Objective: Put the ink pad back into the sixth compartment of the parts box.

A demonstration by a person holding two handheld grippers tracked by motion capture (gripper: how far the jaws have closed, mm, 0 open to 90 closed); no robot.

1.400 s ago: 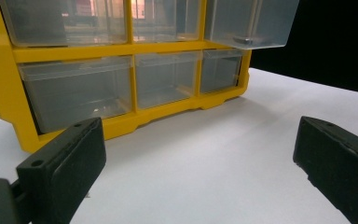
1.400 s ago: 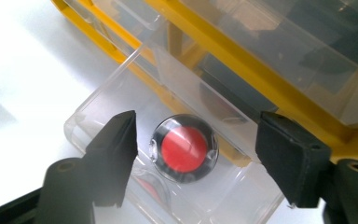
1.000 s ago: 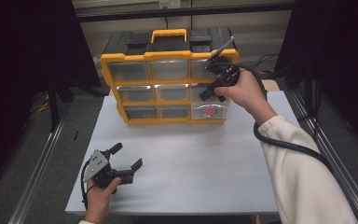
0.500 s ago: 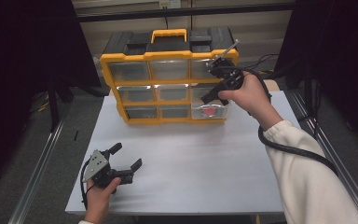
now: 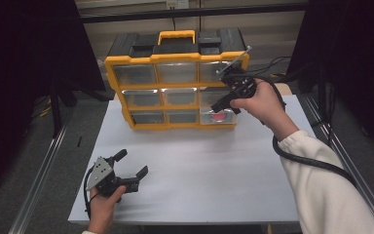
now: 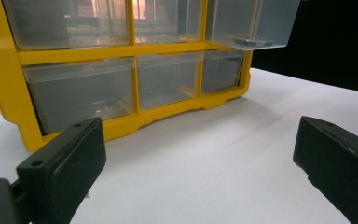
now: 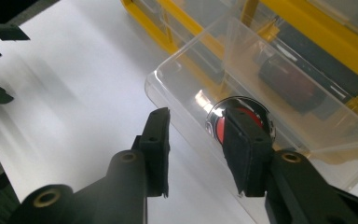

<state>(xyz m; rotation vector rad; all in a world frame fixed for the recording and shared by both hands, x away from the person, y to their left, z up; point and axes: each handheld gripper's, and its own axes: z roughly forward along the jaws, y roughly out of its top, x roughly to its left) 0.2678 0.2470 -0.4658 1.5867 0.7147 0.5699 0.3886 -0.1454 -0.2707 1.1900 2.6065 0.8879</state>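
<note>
The clear drawer [image 7: 270,93] stood pulled out of the bottom right slot of the yellow organizer [image 5: 175,87], which sat at the far edge of the white table [image 5: 199,165], and inside the drawer lay a round red-and-silver piece [image 7: 240,116] against the front wall. We had our right gripper [image 7: 200,149] over that front wall, one jaw outside and the other inside above the red piece — the jaws had just been closing and stood fairly narrow, yet a gap showed at the outer pad, so we judged nothing was clamped yet. Our left gripper [image 5: 126,168] rested low on the near left of the table, well apart from the organizer, its jaws wide with nothing between them. The risks, as we saw them: the inner jaw might press on the red piece and skid it back instead of seating on the wall, and a pinch on thin clear plastic could slip off. A hard pull could also draw the drawer right out and tip it — the organizer had no hand steadying it.
</note>
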